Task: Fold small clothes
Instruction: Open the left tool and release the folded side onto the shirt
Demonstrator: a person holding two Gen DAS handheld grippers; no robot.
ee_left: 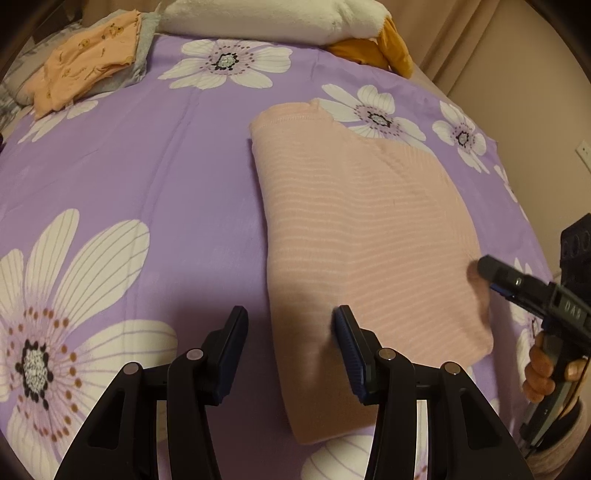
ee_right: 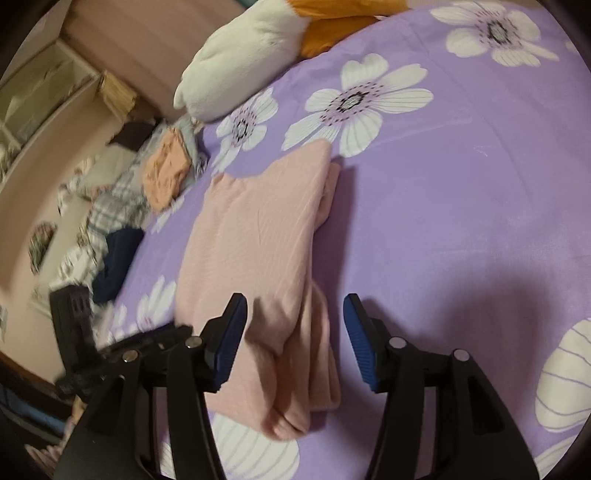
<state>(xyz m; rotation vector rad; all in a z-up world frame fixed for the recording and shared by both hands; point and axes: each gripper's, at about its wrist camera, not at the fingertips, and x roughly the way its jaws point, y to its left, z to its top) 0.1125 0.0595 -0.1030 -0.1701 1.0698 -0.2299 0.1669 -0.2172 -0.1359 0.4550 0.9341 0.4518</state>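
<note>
— What does the left wrist view give you that the right one doesn't?

— The right gripper (ee_left: 487, 269) itself, coming in from the right edge with a hand (ee_left: 546, 373) on its handle, its tip over the near right edge of the folded pink garment (ee_left: 369, 236). It also shows the full top of the orange printed garment (ee_left: 85, 62) resting on a grey one (ee_left: 142, 48) at the far left of the bed (ee_left: 166, 166).

— And the right wrist view?

— The garment's stacked layers along its right side, and past the bed's left edge a heap of plaid and dark clothes (ee_right: 107, 236) by a shelf unit (ee_right: 40, 99) — blurred. The left gripper (ee_right: 173, 334) shows only as a dark blur at lower left.

— Jaws?

— Left gripper (ee_left: 291, 317): spread, one finger over the bedspread and the other over the pink garment's left part, nothing pinched. Right gripper (ee_right: 295, 310): spread too, straddling the garment's near right corner without pressing it.

— Counts?

— One pink garment lying mid-bed, one orange and one grey in the far pile, one white and orange plush toy (ee_left: 295, 18) at the head, two grippers.
</note>
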